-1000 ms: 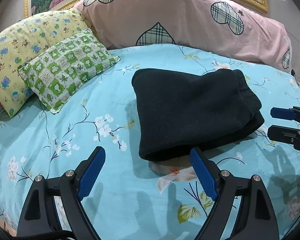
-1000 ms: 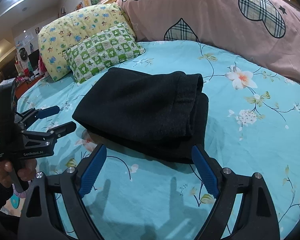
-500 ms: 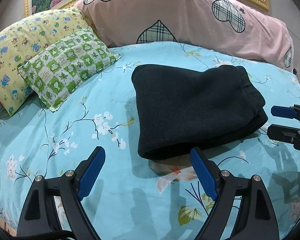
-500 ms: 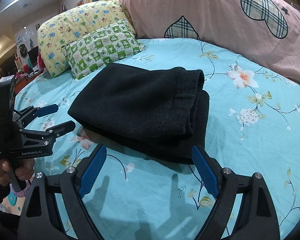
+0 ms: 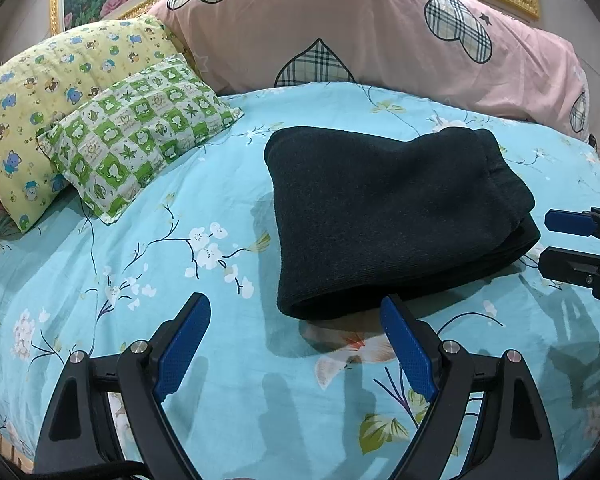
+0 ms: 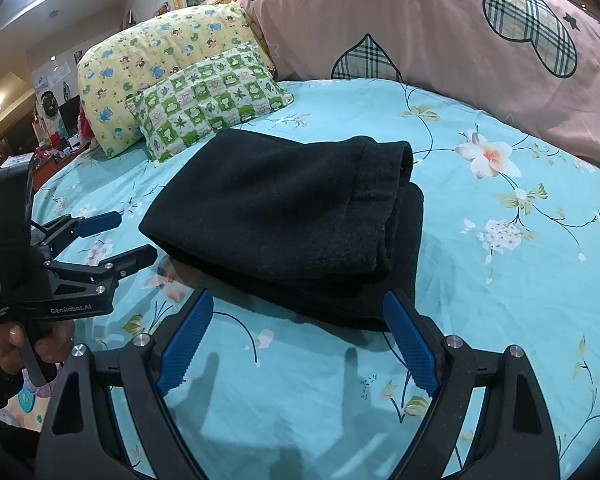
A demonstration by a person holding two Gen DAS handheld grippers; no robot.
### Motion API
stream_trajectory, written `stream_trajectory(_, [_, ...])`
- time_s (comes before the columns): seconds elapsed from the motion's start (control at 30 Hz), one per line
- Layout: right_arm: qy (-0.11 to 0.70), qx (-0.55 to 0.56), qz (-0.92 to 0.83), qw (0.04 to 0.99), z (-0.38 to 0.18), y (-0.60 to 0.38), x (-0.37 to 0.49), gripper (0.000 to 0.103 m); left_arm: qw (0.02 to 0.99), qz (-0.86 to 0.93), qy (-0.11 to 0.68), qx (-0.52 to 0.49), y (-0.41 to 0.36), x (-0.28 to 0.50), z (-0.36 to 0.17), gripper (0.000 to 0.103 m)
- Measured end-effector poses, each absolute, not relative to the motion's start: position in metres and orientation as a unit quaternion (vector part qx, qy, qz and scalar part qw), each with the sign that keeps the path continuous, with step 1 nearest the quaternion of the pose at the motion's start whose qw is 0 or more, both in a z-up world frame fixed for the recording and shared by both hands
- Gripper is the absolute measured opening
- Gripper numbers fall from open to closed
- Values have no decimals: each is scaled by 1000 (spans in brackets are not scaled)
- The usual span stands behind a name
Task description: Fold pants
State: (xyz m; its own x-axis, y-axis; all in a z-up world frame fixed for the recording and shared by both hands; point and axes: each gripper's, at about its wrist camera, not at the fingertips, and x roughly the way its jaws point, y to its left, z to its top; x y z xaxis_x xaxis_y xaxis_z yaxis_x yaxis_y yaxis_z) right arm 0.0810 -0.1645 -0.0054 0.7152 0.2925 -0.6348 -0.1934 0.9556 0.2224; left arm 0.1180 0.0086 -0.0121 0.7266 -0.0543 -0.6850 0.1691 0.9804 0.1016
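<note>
Nothing has moved: folded pants [image 5: 384, 216] lie on the bedsheet [image 5: 180, 240]; both grippers [image 5: 296, 316] [image 6: 300, 312] wide, empty.

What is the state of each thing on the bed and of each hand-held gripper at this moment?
Black pants: folded into a compact stack, lying flat on the bed sheet, held by nothing.
Left hand-held gripper: open, empty, just short of the pants.
Right hand-held gripper: open, empty, just short of the pants.
Green checked pillow: leaning on the yellow pillow.
Pink quilt: heaped along the headboard.
</note>
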Motion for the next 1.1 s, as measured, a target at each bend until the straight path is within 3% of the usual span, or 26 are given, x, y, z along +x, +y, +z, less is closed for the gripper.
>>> stream_trajectory(1.1, [351,66,140,923,-5,-156,80,87,925,-63,366,85,8,121,-13,88])
